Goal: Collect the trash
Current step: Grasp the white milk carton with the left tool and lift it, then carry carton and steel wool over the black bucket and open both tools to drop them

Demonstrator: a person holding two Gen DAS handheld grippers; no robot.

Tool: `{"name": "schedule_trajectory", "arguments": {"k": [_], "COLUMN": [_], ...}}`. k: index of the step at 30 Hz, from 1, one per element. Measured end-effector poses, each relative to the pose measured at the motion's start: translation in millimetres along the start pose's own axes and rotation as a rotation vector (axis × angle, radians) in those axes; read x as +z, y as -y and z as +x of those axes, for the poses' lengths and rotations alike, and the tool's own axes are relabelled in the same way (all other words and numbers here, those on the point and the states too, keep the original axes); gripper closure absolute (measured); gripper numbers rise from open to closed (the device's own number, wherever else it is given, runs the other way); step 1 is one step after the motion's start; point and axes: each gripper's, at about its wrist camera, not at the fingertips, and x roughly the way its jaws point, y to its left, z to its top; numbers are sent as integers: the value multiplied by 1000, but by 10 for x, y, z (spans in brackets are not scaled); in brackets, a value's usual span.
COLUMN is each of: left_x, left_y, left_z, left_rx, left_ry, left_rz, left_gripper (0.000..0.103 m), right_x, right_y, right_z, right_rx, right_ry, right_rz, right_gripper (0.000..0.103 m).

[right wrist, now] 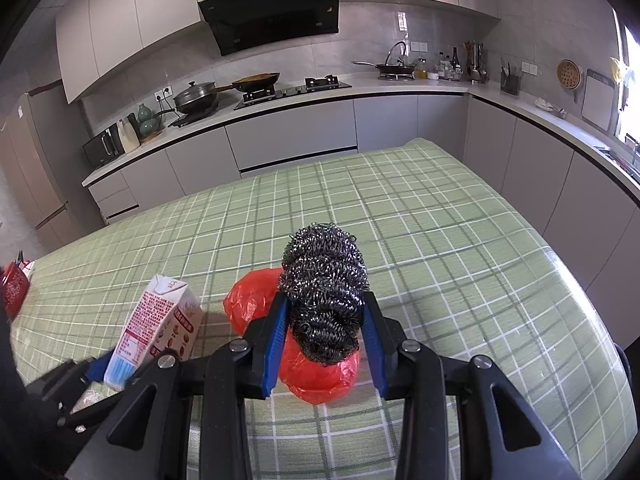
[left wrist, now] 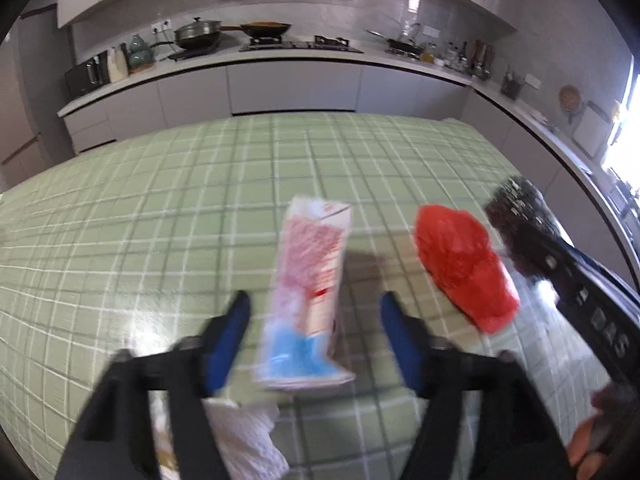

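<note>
A pink-and-white drink carton [left wrist: 308, 300] stands on the green checked tablecloth [left wrist: 160, 220], between the open fingers of my left gripper [left wrist: 316, 304]; touching or not I cannot tell. It also shows in the right wrist view [right wrist: 160, 324]. My right gripper [right wrist: 324, 312] is shut on a steel wool scrubber [right wrist: 324, 292], held above a crumpled red plastic bag [right wrist: 320, 372]. The bag [left wrist: 464, 268] and scrubber [left wrist: 520, 216] show right of the carton in the left wrist view.
A crumpled white paper towel [left wrist: 248, 436] lies under my left gripper near the table's front edge. A red mesh item [right wrist: 14, 284] sits at the table's far left. Kitchen counters [right wrist: 320, 92] with pans run behind and right of the table.
</note>
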Motion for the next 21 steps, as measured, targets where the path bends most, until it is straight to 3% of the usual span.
{"name": "schedule_trajectory", "arguments": {"k": [3,4,5,6,7,21], "left_x": [79,97,108,118,129,-28], "left_y": [4,-11,-28,-56,-84,-70], "left_z": [97,134,170,203,232,-145], "left_rx": [16,8,4,-11,-25,-49], "left_ry": [11,7,-3,-17,-33,43], "left_rz": [20,20,16,5,-5,-20], "left_gripper": [31,37,46,68,77,79], "right_x": [-11,-13,-20,-21,-21,-39], "right_y": [4,4,8,6,7,19], "right_z": [7,13,15,21,26,-137], "right_rx": [3,4,4,3,2,5], "right_ry": [-4,-5,-7,-8,-9,13], "right_rz": [-2,-2,-3,-4,-4,-7], "right_gripper": [65,65,65,65,65,65]}}
